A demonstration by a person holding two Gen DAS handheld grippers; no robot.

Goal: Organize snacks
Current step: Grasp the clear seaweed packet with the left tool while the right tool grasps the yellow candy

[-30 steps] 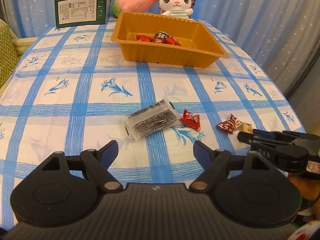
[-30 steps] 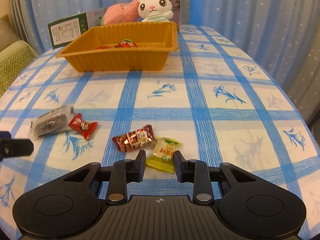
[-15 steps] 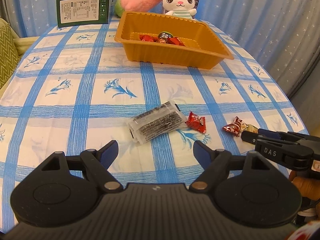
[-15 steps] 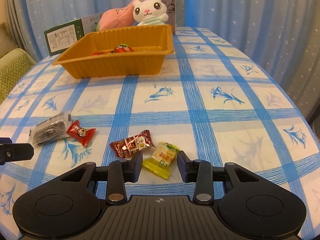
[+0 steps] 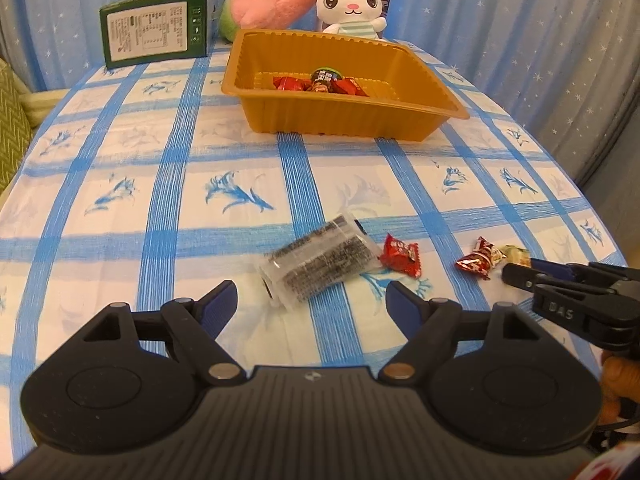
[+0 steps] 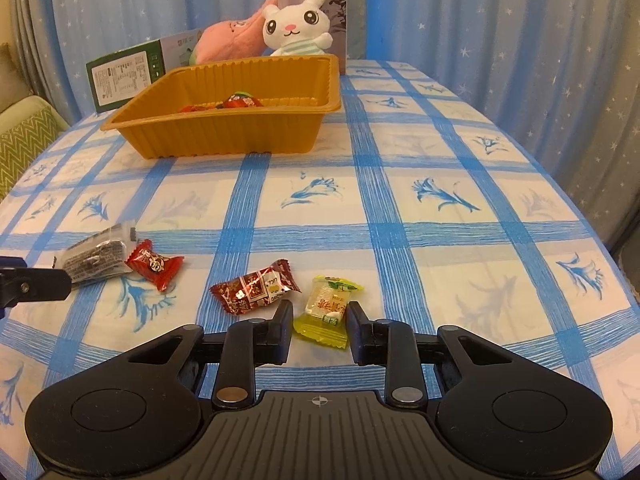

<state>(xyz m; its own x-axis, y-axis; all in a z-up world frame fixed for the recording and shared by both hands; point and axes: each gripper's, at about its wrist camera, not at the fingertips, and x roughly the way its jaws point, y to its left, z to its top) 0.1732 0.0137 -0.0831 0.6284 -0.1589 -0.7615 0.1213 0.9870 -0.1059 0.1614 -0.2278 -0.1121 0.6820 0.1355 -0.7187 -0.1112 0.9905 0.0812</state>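
My right gripper (image 6: 319,312) points down at a yellow candy (image 6: 326,310) lying flat on the tablecloth. Its jaws are closing, with the candy between them and the pads at the wrapper's edges. A dark-red candy (image 6: 256,288) lies just left of it, a red candy (image 6: 154,266) further left. My left gripper (image 5: 310,288) stands open just short of a clear packet of dark snack (image 5: 320,264), nothing between its fingers. The orange tray (image 5: 340,116) at the back holds several wrapped candies (image 5: 320,82). In the left wrist view the right gripper (image 5: 516,272) reaches in at the right edge.
Behind the tray stand a green box (image 5: 156,30), a white bunny plush (image 5: 352,8) and a pink plush (image 5: 272,0). Blue curtains close off the back and right. A green cushion (image 6: 24,140) lies beyond the table's left edge. The table's right edge curves close by.
The right jaws widened half a second ago and have narrowed again around the yellow candy, which now lies deeper between the fingers. The left gripper has barely shifted.
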